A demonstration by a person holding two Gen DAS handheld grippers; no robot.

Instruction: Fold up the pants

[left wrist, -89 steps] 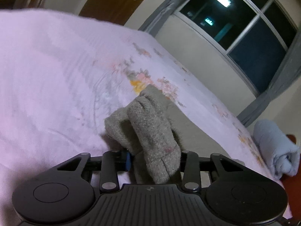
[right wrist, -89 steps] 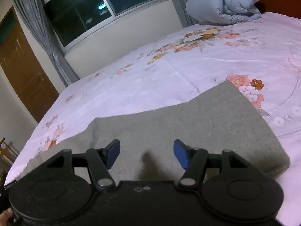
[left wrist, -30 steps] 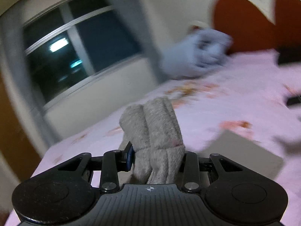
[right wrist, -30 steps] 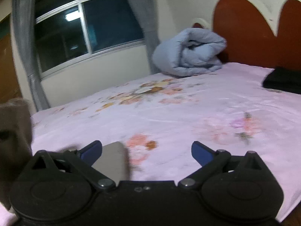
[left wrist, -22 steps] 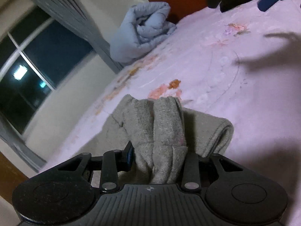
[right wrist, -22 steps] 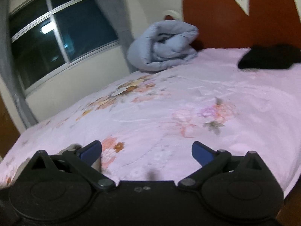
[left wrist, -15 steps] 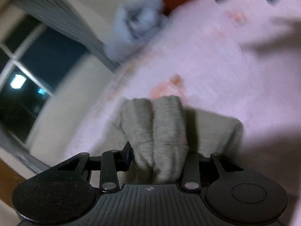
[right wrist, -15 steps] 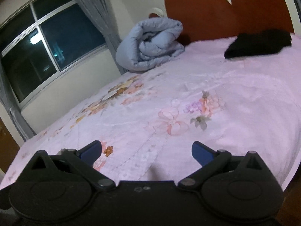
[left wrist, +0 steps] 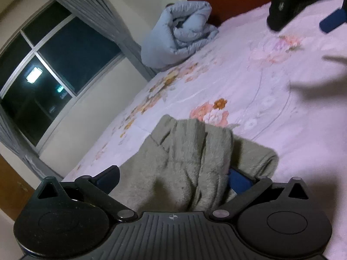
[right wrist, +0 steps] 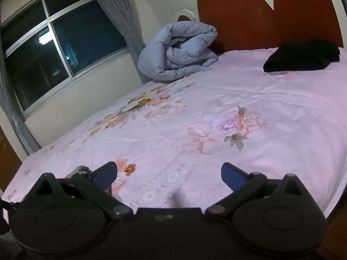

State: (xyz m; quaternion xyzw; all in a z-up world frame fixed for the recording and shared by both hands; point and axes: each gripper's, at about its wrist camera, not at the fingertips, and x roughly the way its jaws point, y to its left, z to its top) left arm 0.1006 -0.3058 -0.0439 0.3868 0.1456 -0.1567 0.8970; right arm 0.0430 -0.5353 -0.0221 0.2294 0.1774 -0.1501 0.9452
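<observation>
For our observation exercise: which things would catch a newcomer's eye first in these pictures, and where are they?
The bunched grey pants lie on the pink floral bedsheet between the open left gripper. A rolled blue quilt sits by the red headboard, and a dark folded garment lies further right.

The left gripper [left wrist: 172, 176] has just been opening, and now its jaws stand wide apart, with the grey pants [left wrist: 190, 162] loose between them. The right gripper [right wrist: 169, 173] is wide too, holding nothing.
</observation>
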